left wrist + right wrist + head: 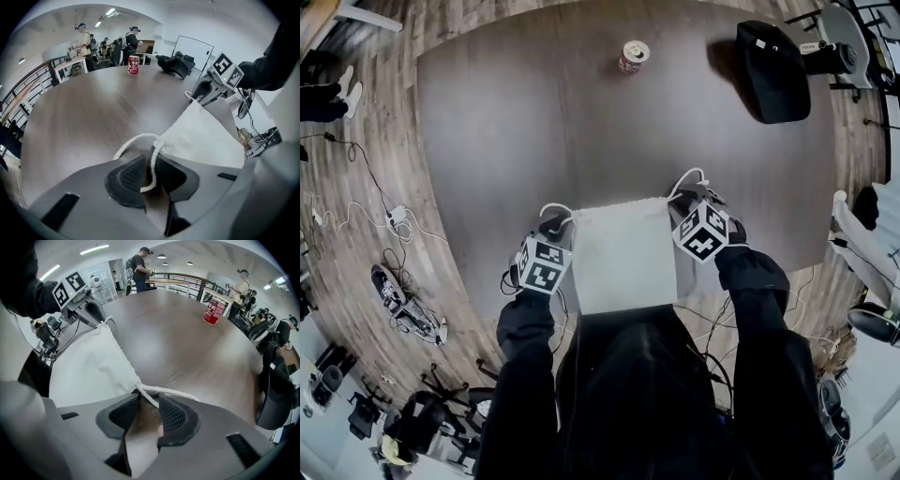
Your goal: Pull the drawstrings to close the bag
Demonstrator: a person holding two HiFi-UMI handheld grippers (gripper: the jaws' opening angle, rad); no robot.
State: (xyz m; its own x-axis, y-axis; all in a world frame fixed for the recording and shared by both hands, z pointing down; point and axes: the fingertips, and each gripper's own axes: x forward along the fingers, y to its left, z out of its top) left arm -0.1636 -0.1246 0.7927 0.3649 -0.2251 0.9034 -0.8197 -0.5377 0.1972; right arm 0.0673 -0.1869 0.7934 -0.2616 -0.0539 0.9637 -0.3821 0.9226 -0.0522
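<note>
A white cloth drawstring bag [623, 253] lies flat at the near edge of the dark table [516, 141], with a gripper at each of its far corners. My left gripper [555, 226] is at the left corner. In the left gripper view the white cord loop [133, 140] hangs loosely in the gap of the left gripper [149, 171], beside the bag [197, 136]; the pads do not press on it. My right gripper [694, 199] is at the right corner. There the right gripper [147, 411] stands open, and the cord [173, 391] crosses its tips at the bag's [93, 366] corner.
A red can [633, 56] stands at the table's far side. A black bag [773, 70] lies at the far right corner. Cables and gear lie on the wood floor at the left [394, 220]. People stand beyond the table [140, 268].
</note>
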